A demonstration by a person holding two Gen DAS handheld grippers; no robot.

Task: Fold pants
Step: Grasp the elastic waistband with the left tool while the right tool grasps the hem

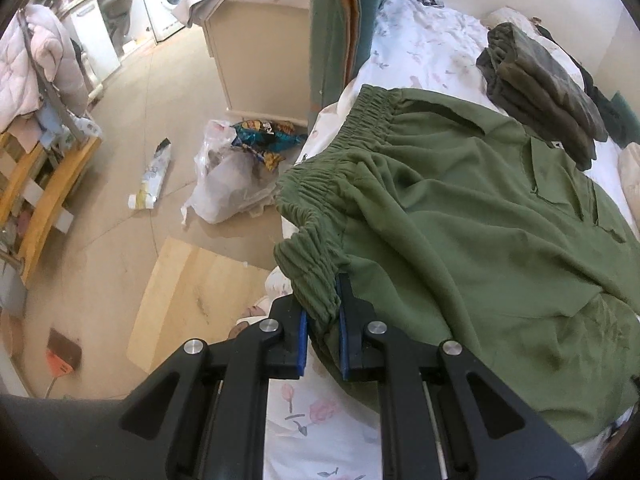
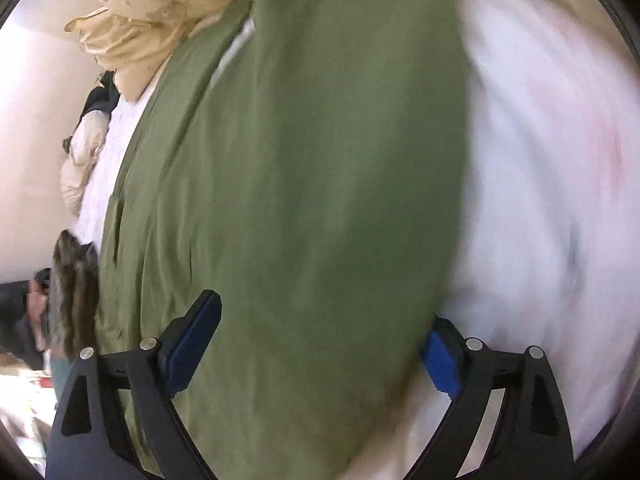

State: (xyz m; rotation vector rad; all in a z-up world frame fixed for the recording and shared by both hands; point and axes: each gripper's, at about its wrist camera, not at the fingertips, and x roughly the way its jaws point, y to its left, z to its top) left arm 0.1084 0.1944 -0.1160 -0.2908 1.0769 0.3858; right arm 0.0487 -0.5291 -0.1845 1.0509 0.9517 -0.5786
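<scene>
1. My work surface is a bed point(image 1: 432, 44) covered with a white sheet printed with pink flowers; I take the green pants point(image 1: 460, 208) as my landmark.
2. The pants lie spread flat on the sheet, elastic waistband toward the bed's edge.
3. Just beyond the pants, touching their far edge, sits a folded stack of dark olive garments point(image 1: 540, 88).
4. Past the leg end of the pants, a crumpled cream cloth point(image 2: 152, 20) is heaped on the sheet.
5. A pale bundle point(image 2: 84, 160) lies beside the pants, near the wall.
</scene>
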